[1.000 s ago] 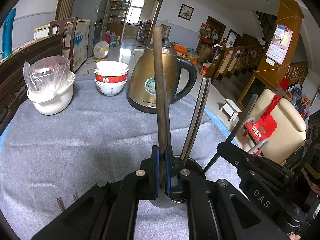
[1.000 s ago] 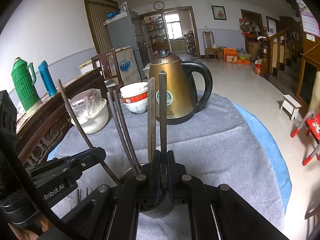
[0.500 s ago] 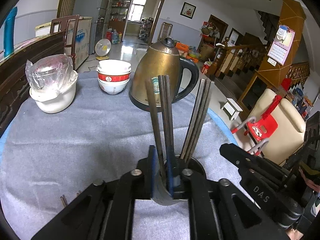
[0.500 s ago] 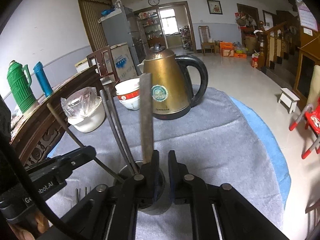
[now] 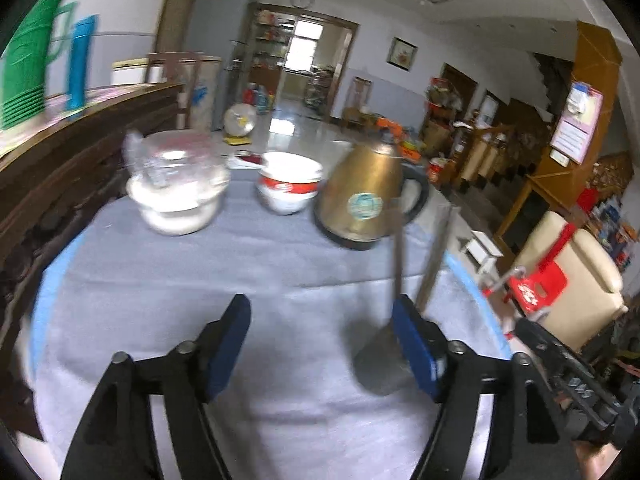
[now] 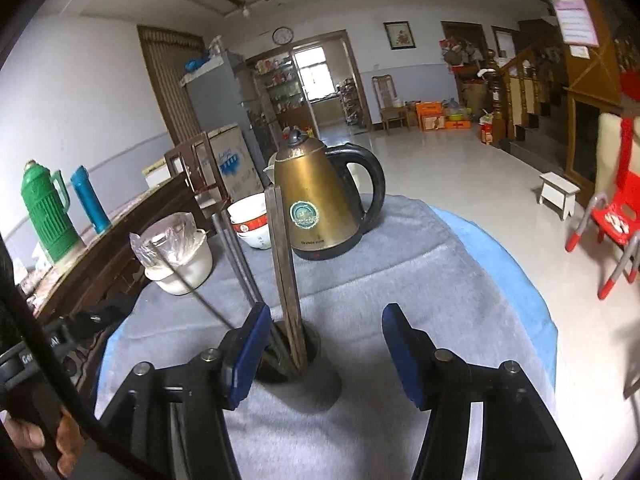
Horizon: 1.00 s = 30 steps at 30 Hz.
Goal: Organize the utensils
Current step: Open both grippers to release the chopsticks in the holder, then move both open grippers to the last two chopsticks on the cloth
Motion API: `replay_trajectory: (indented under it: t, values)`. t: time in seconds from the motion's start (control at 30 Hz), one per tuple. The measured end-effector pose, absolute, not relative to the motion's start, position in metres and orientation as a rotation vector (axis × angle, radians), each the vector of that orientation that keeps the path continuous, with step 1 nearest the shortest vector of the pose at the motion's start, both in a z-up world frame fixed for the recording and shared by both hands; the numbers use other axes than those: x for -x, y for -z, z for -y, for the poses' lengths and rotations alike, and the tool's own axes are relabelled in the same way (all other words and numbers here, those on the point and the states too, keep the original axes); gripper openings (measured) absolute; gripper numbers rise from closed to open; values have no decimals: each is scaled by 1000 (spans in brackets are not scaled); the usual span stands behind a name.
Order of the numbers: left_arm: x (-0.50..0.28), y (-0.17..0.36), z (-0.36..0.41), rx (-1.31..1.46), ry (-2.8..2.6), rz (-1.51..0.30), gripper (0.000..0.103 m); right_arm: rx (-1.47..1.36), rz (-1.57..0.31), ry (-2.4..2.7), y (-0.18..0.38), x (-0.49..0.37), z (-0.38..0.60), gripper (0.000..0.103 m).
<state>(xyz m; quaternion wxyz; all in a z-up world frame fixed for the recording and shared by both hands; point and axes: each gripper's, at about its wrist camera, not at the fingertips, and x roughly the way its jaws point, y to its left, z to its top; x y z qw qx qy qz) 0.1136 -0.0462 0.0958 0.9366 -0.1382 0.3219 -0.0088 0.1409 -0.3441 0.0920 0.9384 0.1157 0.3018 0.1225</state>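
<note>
Blue pads up front in both wrist views, and both tongs are spreading apart right now with nothing pinched between them. The left gripper has only bare grey cloth in its gap, and its view is pretty smeared. The right gripper has the metal cup sitting low in its gap, closer to its left pad, but no pad is pressing on it.

Progress looks decent to me. The chopsticks stand in the cup: one brown wooden pair nearly upright, leaning a little to the left at the top, and a darker metal-looking pair plus a thin single stick fanning out to the left. Their long axis runs bottom to top, tips down in the cup as far as I can tell, since the rim hides the bottoms. From the left view the cup sits just past the right pad with a couple of sticks poking up out of it.

What's left is hard to say. I can't spot any loose utensils on the cloth in these shots, so it may be close to finished.

Further back on the table: a white pot with a plastic bag in it, stacked bowls and a brass-coloured kettle.
</note>
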Motion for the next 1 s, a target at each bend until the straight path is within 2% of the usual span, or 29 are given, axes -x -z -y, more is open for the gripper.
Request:
replay_trajectory:
  t: [0.17,0.4,0.83,0.9,0.97,1.0]
  values:
    - [-82,-55,5,284,-96,-714,77,-231,-678,-284,-67,-109,335,62]
    - [-46,14,-39,342,-211,-867,77,-181,-873,-384,-9,-91,288,62]
    - [-37,40,-35,362,-187,-966,77,30,-1076,-609,25,-98,187,61]
    - [-38,44,-37,370,-188,-975,77,53,-1099,-630,26,-106,174,56]
    - [-37,45,-39,379,-192,-986,77,57,-1134,-647,29,-115,162,40]
    - [-36,46,-39,385,-191,-990,77,58,-1147,-648,31,-119,159,39]
